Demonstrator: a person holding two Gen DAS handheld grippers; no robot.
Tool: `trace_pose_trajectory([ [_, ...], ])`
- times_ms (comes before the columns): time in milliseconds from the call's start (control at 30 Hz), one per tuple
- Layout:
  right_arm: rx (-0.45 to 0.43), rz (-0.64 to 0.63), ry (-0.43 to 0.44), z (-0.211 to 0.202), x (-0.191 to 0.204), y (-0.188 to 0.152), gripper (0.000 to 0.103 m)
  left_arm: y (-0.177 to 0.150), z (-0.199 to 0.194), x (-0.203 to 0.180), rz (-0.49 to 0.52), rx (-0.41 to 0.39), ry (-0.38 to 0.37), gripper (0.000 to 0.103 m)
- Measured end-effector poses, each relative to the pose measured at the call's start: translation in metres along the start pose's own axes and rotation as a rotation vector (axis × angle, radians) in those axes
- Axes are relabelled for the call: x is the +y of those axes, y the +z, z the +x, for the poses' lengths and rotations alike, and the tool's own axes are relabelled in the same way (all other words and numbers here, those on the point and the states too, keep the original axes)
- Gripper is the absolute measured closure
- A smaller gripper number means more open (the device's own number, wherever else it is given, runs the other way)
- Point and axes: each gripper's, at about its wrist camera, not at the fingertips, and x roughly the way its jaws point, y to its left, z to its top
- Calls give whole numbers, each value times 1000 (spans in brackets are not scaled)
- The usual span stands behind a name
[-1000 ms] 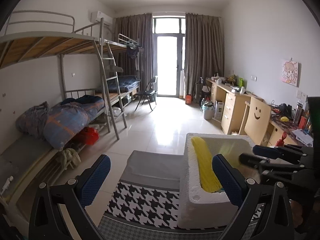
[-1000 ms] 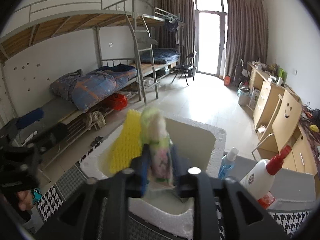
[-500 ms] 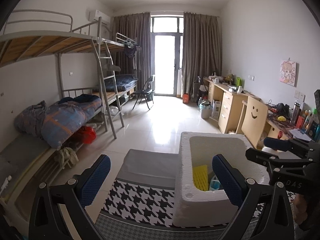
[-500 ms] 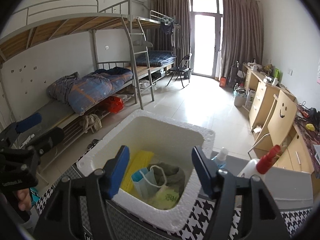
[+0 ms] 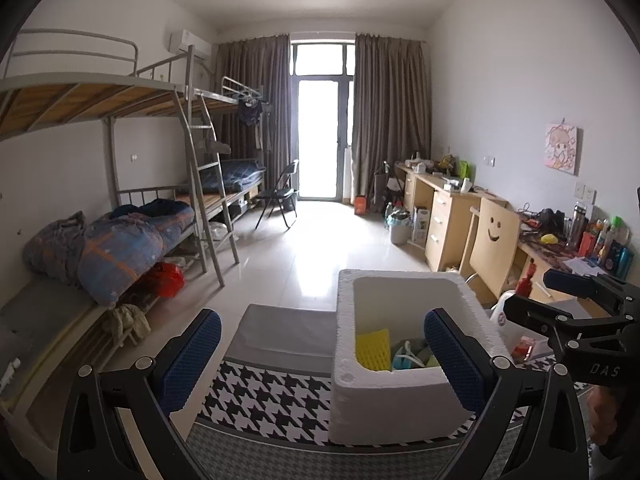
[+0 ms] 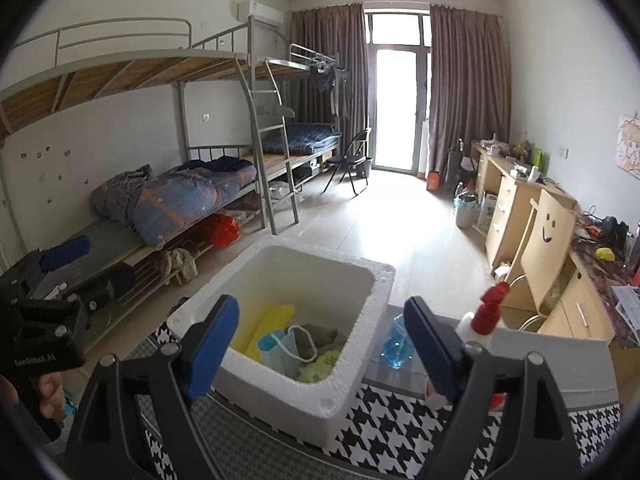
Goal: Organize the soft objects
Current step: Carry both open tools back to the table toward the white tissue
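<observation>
- Right gripper (image 6: 322, 340): angled down over the near rim of the foam box (image 6: 352, 376); jaws opening, blue pads spread wide, nothing between them — released.
- Left gripper (image 5: 322, 354): angled down, at the near left of the foam box; blue pads wide apart and empty, the right pad overlapping the box's near right wall in view — released.
- Person's hand (image 6: 46, 394): at the far left edge of the right wrist view, wrapped on the left gripper's handle.
- Soft objects, all inside the box: yellow sponge (image 6: 270, 326) leaning at the left wall; light-blue face mask (image 6: 276, 346) with a white loop beside it; grey-brown cloth (image 6: 320, 336) behind the mask; pale green packet (image 6: 320, 364) nearest the front wall.
- Surface: black-and-white houndstooth mat (image 5: 276, 398) on a grey tabletop (image 5: 286, 334); the box stands on the mat.
- Right of the box: clear blue bottle (image 6: 396, 342) just beside its wall; white bottle with red cap (image 6: 486, 316) further right, partly hidden by the right pad.
- Room: metal bunk beds (image 5: 120, 128) along the left wall, blue-and-orange quilt (image 5: 120, 248) on the lower bunk; folding chair (image 5: 280, 196) near the curtained glass door (image 5: 322, 140); wooden desks (image 5: 444, 208) along the right wall — a chair with a smiley face (image 5: 494, 236) drawn up to them.
</observation>
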Motion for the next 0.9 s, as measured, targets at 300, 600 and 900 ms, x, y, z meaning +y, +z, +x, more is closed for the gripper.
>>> trace_pose_trajectory([
  [300,-36,17,-29,-29,-4,-5,15,-1,-19,-16,28,-15,-23,1],
  [600,-72,22,-47,-59,-7,-16,15,-4,-38,-28,45,-31,-49,1],
  [900,-115,43,-71,-92,-15,-30,15,-7,-65,-43,61,-62,-102,1],
])
